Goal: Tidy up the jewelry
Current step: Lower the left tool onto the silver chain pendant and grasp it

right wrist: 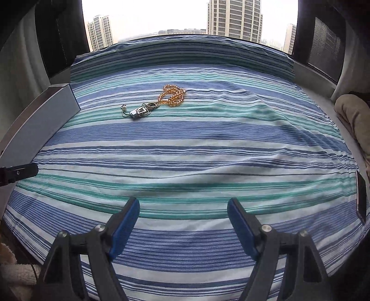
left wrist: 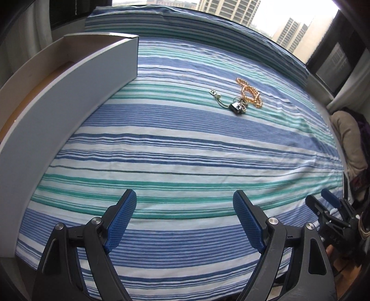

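Hovering, left gripper (left wrist: 185,201): above the near part of the striped bed, pointed steeply down; jaws spread wide, nothing between them, blue pads touching nothing.
Hovering, right gripper (right wrist: 183,209): above the near part of the same bed, also tilted down; jaws wide apart, empty, clear of the cloth. Seen too at the right edge of the left wrist view (left wrist: 323,203), just beside the left one.
Lying, gold bead chain (right wrist: 172,96): heaped in loose loops on the striped sheet (right wrist: 208,143), far side of the bed, well apart from both sets of jaws; same chain in the left wrist view (left wrist: 251,92).
Lying, small silver pieces (right wrist: 138,112): a tangle of metal charms and a thin dark cord, just beside the chain on its left, touching or nearly so; exact make-up too small to tell. In the left wrist view (left wrist: 237,107), with a small square ring (left wrist: 213,92) at the cord's far end.
Standing, white drawer box (left wrist: 76,92): on the left edge of the bed, open on top, pale walls, brownish floor; contents hidden by the near wall. Its corner also in the right wrist view (right wrist: 46,111).
Showing, window (right wrist: 161,18): beyond the bed, tall buildings outside.
Resting, beige cushion (right wrist: 353,113): off the bed's right side.
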`<state>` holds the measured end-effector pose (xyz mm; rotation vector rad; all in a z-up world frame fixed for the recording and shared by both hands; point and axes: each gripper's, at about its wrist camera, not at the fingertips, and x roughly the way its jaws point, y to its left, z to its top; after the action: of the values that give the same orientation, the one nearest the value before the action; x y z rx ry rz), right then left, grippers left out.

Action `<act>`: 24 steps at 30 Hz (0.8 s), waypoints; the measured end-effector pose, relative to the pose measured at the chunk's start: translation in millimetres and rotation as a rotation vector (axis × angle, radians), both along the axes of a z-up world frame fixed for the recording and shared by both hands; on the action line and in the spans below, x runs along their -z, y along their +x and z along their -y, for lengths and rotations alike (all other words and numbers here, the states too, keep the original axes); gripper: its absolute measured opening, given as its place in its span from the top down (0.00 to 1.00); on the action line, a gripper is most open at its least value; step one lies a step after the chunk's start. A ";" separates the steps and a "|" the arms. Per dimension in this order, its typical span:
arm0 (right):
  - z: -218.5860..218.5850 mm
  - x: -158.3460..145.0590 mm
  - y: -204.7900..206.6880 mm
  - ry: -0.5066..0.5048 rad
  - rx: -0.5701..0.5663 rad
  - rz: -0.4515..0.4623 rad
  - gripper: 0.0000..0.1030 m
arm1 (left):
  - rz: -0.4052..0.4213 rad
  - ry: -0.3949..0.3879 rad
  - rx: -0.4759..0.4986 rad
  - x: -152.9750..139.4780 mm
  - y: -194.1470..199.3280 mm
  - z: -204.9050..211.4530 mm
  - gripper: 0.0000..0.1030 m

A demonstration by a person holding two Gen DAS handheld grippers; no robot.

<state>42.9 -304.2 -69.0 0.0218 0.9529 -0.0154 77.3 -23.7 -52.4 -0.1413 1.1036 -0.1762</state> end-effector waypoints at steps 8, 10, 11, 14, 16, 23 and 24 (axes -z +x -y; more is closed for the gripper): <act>-9.8 1.1 -0.1 0.012 -0.023 0.002 0.23 | -0.014 0.002 -0.013 5.5 1.2 -0.8 0.16; -10.6 1.3 -1.0 0.016 -0.026 0.001 0.23 | -0.019 0.004 -0.013 7.0 1.7 -0.6 0.15; -10.3 1.4 -1.6 0.020 -0.026 0.001 0.23 | -0.022 0.005 -0.011 7.9 2.1 -0.3 0.15; -6.9 2.0 -3.4 0.027 -0.015 0.003 0.23 | -0.025 0.009 -0.003 8.8 3.1 1.7 0.15; -4.6 3.9 -3.3 0.027 -0.007 -0.003 0.23 | -0.026 0.008 0.006 9.2 5.8 3.7 0.15; 2.1 10.5 -1.9 0.045 0.014 -0.023 0.23 | -0.036 -0.019 0.115 2.4 39.2 32.1 0.15; 2.4 10.7 -2.5 0.046 0.013 -0.021 0.23 | -0.032 -0.022 0.143 0.2 46.5 39.7 0.15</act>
<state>40.4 -306.6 -79.7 0.0705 0.9743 -0.0055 123.7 -63.4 -52.6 -0.0850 1.1448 -0.3146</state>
